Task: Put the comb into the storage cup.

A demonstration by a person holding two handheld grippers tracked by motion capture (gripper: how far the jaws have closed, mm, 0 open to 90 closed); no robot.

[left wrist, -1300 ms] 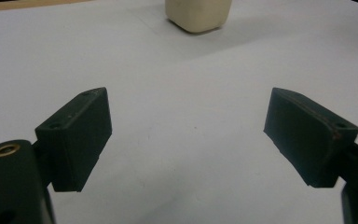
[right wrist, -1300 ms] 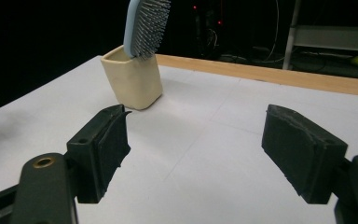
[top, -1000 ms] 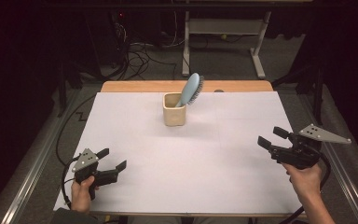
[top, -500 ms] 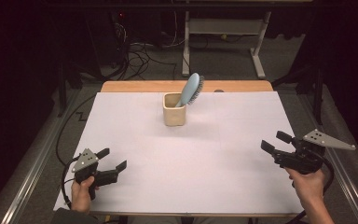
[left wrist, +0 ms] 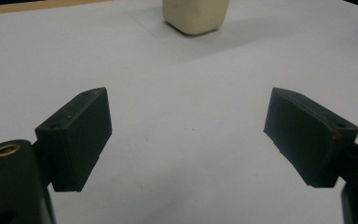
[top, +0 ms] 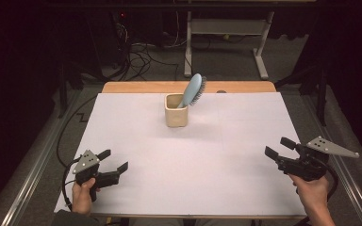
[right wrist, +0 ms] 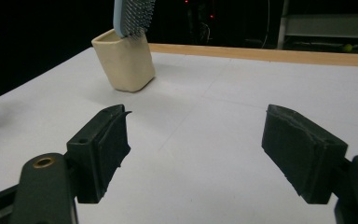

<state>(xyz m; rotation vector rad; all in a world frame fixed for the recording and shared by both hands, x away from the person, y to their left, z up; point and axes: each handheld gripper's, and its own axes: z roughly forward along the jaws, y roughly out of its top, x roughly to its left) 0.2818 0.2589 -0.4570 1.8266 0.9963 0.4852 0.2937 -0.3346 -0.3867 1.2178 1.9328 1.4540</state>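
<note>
A: Where is the brush [top: 194, 89]?

B: You'll find it upper centre of the high view, handle down in the cup [top: 176, 111], head tilted up and to the right, bristles facing right. The cup stands on the white sheet [top: 188, 160] that covers the bench [top: 136, 87], near its far edge.

A: And in your claw views?

B: In the right one the cup [right wrist: 124, 63] sits upper left with the brush [right wrist: 130, 16] head poking out at the top edge. In the left one just the cup's base [left wrist: 196, 16] shows at top centre.

A: The claws?

B: Your left claw [top: 113, 161] is at lower left of the high view, jaws spread, nothing between them. Your right claw [top: 278, 148] is at lower right, jaws also spread and empty. Both are well apart from the cup and point in toward the middle of the sheet.
</note>
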